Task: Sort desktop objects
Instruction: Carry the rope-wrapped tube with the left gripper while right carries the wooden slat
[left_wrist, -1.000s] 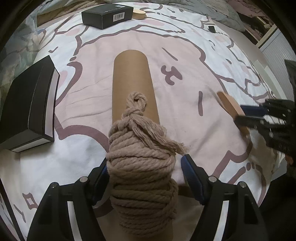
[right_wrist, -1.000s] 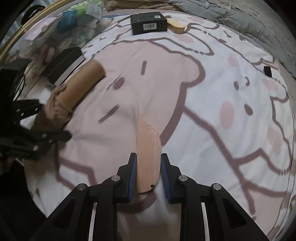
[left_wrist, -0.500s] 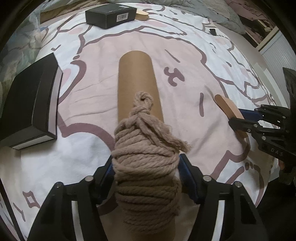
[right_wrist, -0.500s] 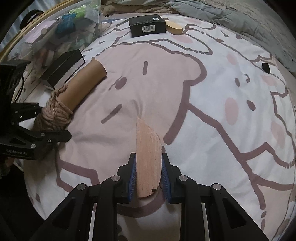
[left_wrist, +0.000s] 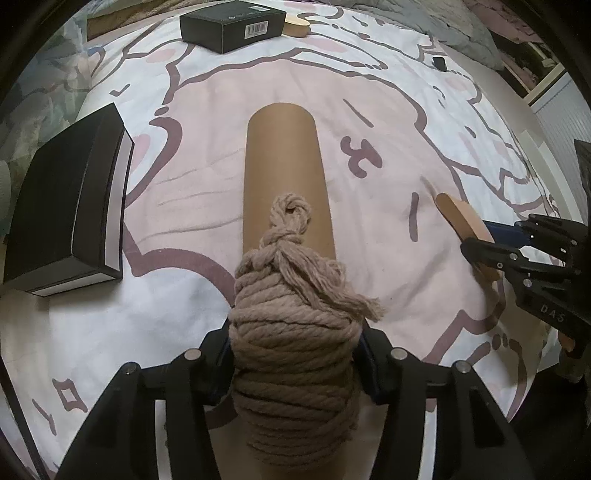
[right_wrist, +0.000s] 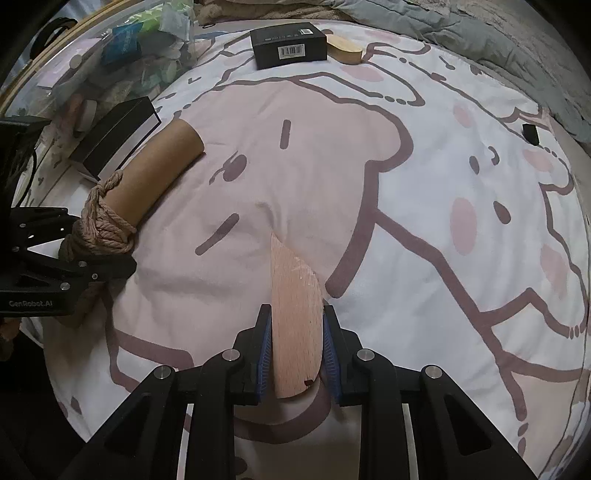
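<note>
A brown cardboard tube (left_wrist: 282, 166) lies on the cartoon-print sheet (left_wrist: 207, 110), its near end wound with beige rope (left_wrist: 295, 354). My left gripper (left_wrist: 293, 343) points down over that coil. Its jaws are closing and the blue pads touch the rope on both sides. In the right wrist view the tube (right_wrist: 159, 166), rope (right_wrist: 105, 229) and left gripper (right_wrist: 79, 243) sit at the left edge. My right gripper (right_wrist: 297, 332) is shut on a flat curved wooden piece (right_wrist: 295, 314) that stands on edge, tip on the sheet. From the left wrist view, this piece (left_wrist: 461, 218) and the right gripper (left_wrist: 495, 242) are at the right.
A black box with a white edge (left_wrist: 70, 210) lies left of the tube. At the back are a black barcode box (right_wrist: 288, 44) and a wooden block (right_wrist: 345, 48). A small black item (right_wrist: 530, 133) sits far right. Clutter in a clear bin (right_wrist: 140, 44) borders the left.
The left gripper's jaws have narrowed from wide apart to touching the rope coil. The right gripper keeps its hold on the wooden piece, almost unmoved.
</note>
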